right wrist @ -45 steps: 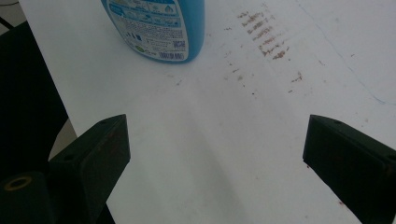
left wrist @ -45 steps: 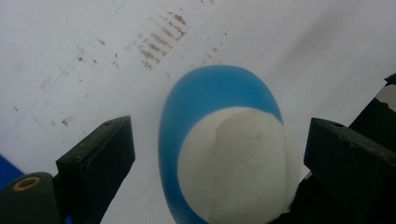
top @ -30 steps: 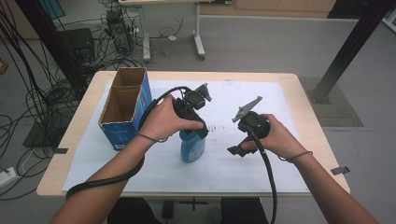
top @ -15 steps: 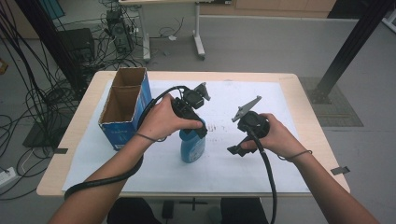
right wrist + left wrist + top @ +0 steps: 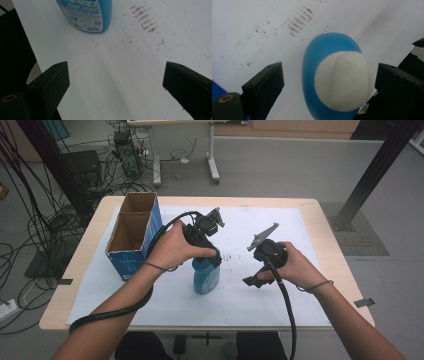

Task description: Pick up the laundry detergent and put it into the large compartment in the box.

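A blue plastic bottle (image 5: 206, 279) with a white cap (image 5: 344, 80) stands upright on the white paper sheet (image 5: 240, 300) near the table's middle. My left gripper (image 5: 207, 257) points down right over it. In the left gripper view this gripper (image 5: 329, 75) is open, one jaw on each side of the cap, neither touching it. My right gripper (image 5: 252, 279) hovers over bare paper to the right of the bottle. It is open (image 5: 116, 75) with nothing between its jaws, and the bottle's labelled lower body (image 5: 86, 15) shows ahead of it.
An open-topped blue cardboard box (image 5: 132, 232) stands at the table's left, close to my left hand. Brown smudges (image 5: 147, 20) mark the paper beside the bottle. The wooden table edge (image 5: 210, 327) runs along the front. Cables and desk legs lie on the floor behind.
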Demonstrator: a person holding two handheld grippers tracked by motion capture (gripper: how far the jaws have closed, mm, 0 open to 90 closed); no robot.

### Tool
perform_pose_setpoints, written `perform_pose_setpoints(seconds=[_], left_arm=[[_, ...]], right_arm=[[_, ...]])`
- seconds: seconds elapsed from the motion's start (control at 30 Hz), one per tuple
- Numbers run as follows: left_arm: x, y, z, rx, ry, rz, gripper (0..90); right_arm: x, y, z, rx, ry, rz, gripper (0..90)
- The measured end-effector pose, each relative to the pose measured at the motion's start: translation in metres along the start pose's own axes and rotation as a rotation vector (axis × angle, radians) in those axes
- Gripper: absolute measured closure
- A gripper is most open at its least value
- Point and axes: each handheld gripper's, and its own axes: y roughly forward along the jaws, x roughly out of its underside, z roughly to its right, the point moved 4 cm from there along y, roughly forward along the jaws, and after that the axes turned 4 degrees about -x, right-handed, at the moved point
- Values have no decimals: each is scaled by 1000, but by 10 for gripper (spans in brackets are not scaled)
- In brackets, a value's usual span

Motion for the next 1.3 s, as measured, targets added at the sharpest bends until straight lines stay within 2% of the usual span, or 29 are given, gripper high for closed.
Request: perform_pose_setpoints(seconds=[1.3], left_arm=[[1, 0, -1, 10, -1, 0, 90]], right_arm=[[-1, 1, -1, -4, -9, -2, 67]])
